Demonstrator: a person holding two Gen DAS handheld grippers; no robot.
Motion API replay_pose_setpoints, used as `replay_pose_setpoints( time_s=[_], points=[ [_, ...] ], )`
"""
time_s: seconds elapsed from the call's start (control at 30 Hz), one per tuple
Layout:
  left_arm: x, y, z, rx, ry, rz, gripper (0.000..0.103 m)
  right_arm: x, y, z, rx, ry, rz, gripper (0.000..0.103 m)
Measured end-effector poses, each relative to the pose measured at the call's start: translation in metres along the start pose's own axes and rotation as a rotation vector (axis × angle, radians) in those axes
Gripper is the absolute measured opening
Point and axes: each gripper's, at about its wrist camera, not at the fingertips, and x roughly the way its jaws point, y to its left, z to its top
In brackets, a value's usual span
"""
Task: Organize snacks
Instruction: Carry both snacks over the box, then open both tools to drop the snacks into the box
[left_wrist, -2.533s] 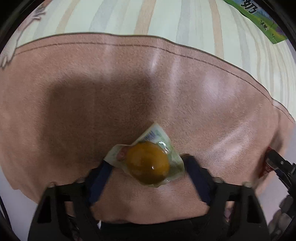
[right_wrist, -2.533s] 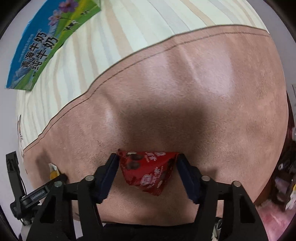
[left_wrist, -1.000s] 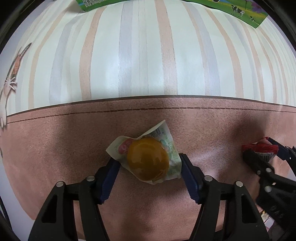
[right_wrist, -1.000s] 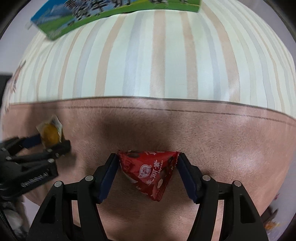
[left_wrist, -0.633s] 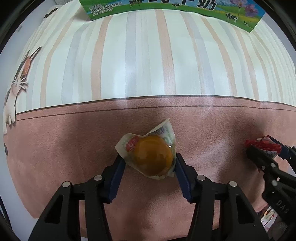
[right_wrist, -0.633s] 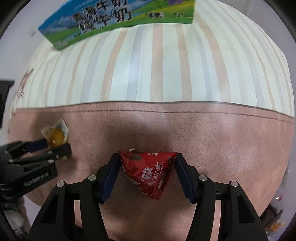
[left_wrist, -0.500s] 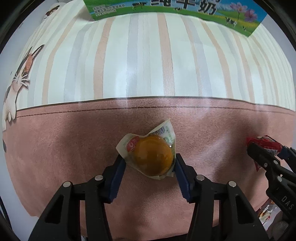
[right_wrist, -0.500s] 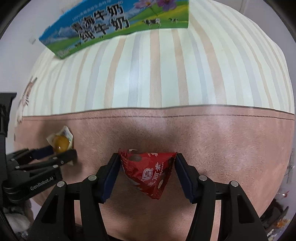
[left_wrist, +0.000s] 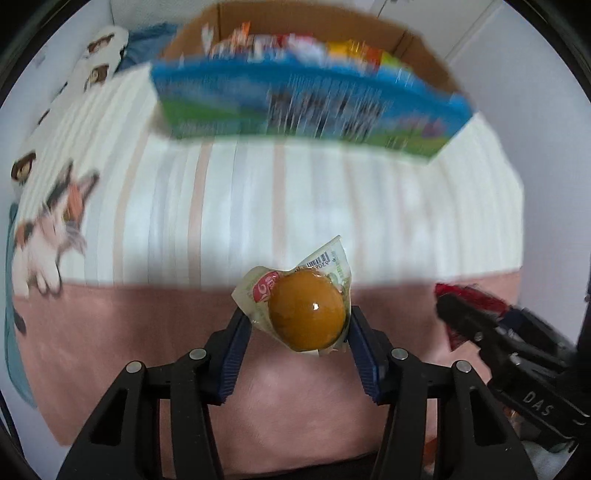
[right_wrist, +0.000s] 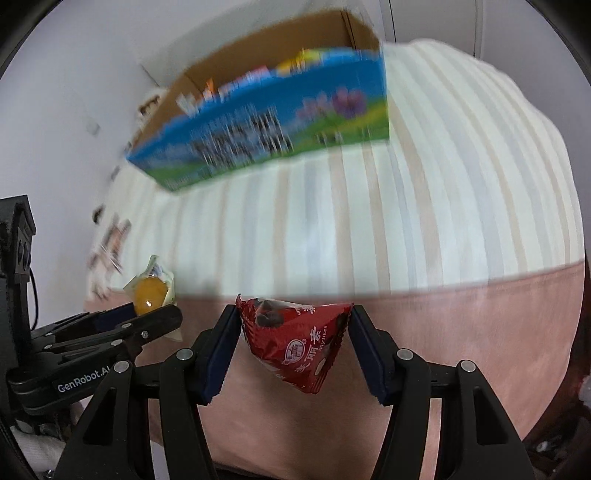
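Note:
An orange jelly cup (left_wrist: 306, 317) in a clear printed wrapper hangs above the pink blanket, with my left gripper (left_wrist: 297, 325) shut on it. My right gripper (right_wrist: 293, 334) is shut on a red triangular chocolate packet (right_wrist: 299, 345), also lifted off the blanket. Each gripper shows in the other's view: the left gripper (right_wrist: 147, 308) with its jelly cup (right_wrist: 149, 291) at the left, the right gripper (left_wrist: 448, 306) with its red packet (left_wrist: 476, 301) at the right. Ahead stands an open blue-and-green milk carton box (left_wrist: 303, 107), blurred, with several snacks inside.
The box (right_wrist: 273, 125) rests at the far end of a striped cream sheet (left_wrist: 295, 206). A pink blanket (left_wrist: 147, 350) covers the near part. A cat print (left_wrist: 48, 240) marks the sheet's left edge. White walls stand behind the box.
Both grippers closed on their snacks and lifted them up off the pink blanket. The views tilted upward, so the open box with snacks came fully into sight.

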Motion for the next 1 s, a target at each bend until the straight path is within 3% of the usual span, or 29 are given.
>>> replay_pose_setpoints(
  time_s=[0.23, 0.47, 0.57, 0.7, 0.8, 0.9, 0.93, 1.0],
  points=[
    [-0.045, 0.002, 0.071, 0.029, -0.107, -0.043, 0.05, -0.03, 0.017, 0.077, -0.014, -0.094, 0.055, 0.063],
    [-0.044, 0.015, 0.154, 0.035, -0.133, -0.029, 0.05, -0.042, 0.035, 0.163, -0.06, -0.154, 0.05, 0.062],
    [-0.022, 0.022, 0.183, 0.026, -0.094, -0.025, 0.05, -0.03, 0.037, 0.196, -0.066, -0.142, 0.036, 0.062],
    [0.022, 0.039, 0.214, -0.02, 0.019, -0.045, 0.05, 0.0, 0.027, 0.225, -0.039, -0.084, 0.021, 0.057],
    [0.05, 0.05, 0.225, -0.043, 0.094, -0.05, 0.051, 0.029, 0.017, 0.238, -0.015, -0.011, 0.012, 0.057],
    [0.074, 0.052, 0.226, -0.023, 0.179, 0.001, 0.054, 0.05, 0.008, 0.241, 0.017, 0.05, 0.014, 0.058],
    [0.079, 0.052, 0.224, -0.022, 0.199, 0.003, 0.054, 0.056, 0.004, 0.241, 0.035, 0.07, 0.008, 0.059],
    [0.09, 0.055, 0.221, -0.039, 0.231, -0.004, 0.055, 0.067, -0.004, 0.241, 0.07, 0.106, 0.002, 0.076]
  ],
)
